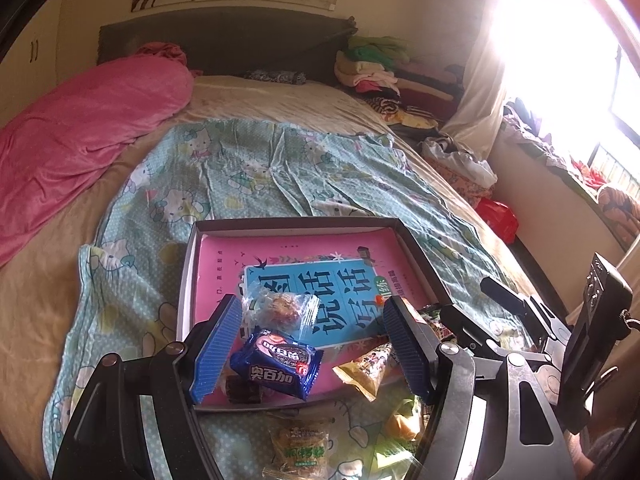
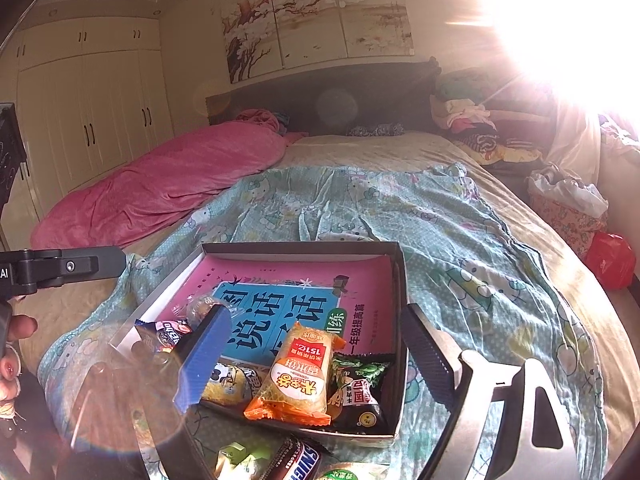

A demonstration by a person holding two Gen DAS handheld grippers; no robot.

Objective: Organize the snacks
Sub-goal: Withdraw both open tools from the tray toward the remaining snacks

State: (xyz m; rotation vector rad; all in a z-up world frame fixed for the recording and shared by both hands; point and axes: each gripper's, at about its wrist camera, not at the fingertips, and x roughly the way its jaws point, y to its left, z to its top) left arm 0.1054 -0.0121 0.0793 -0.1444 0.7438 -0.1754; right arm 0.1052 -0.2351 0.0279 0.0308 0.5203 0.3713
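Note:
A shallow grey box (image 1: pixel 292 225) (image 2: pixel 300 249) lies on the bed with a pink and blue book (image 1: pixel 352 248) (image 2: pixel 360 276) flat inside it. My left gripper (image 1: pixel 312 308) stands open over the box's near edge. A blue cookie packet (image 1: pixel 276 364) lies between its pads against the left one, and a clear-wrapped cake (image 1: pixel 280 306) sits just beyond. My right gripper (image 2: pixel 316 316) is open too. An orange rice-cracker packet (image 2: pixel 298 372) lies loose between its fingers in the box, beside a dark green packet (image 2: pixel 356 384) and a yellow one (image 2: pixel 228 384).
Loose snacks lie on the cat-print sheet (image 1: pixel 240 168) in front of the box: a green-labelled pack (image 1: pixel 300 448) and a chocolate bar (image 2: pixel 296 460). A pink blanket (image 2: pixel 160 184) fills the bed's left side. Piled clothes (image 1: pixel 372 68) and a red bag (image 2: pixel 610 260) sit on the right.

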